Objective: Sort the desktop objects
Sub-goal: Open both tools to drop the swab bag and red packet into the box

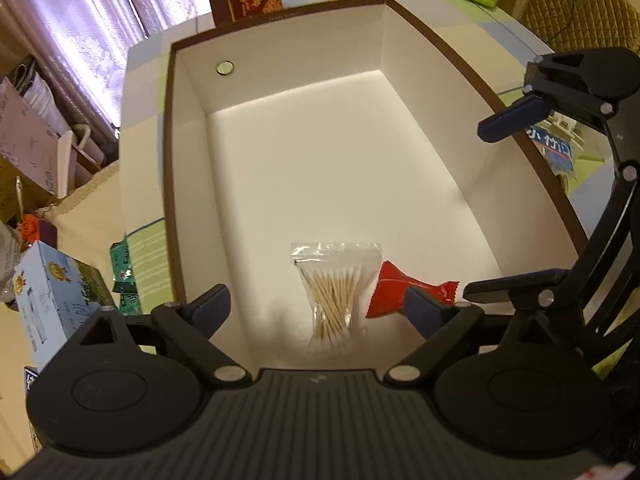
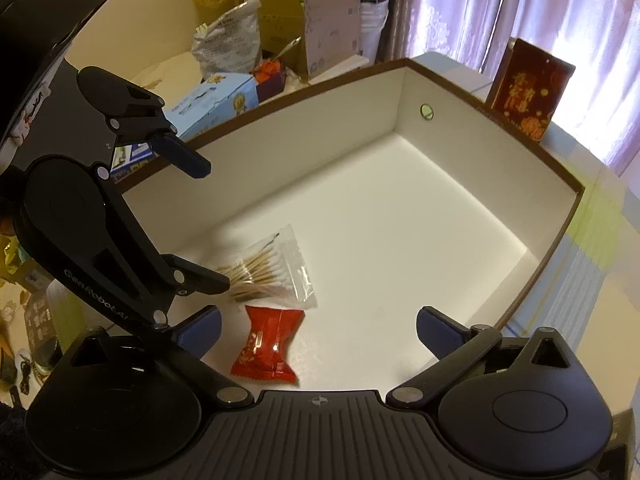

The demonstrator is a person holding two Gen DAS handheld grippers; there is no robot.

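Both claws, left claw [image 1: 320, 312] and right claw [image 2: 318, 334], hang wide and empty over the box [image 1: 176, 160]; swab bag [image 1: 335, 292] and red packet [image 1: 394, 288] lie at its 6 o'clock end; lift clear of the rim before fetching more from the table

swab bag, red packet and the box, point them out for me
swab bag [image 1: 335, 292], left wrist view, on the swabs inside
red packet [image 2: 266, 346], right wrist view, middle of the wrapper
box [image 1: 188, 128], left wrist view, inner left wall

Both grippers share one build — the left gripper [image 1: 318, 312] and right gripper [image 2: 318, 330] have matte black linkage arms, silver pivot screws, round black hubs, a ribbed grey base plate and dark blue fingertips [image 1: 214, 306] — pale lettering marks one arm.
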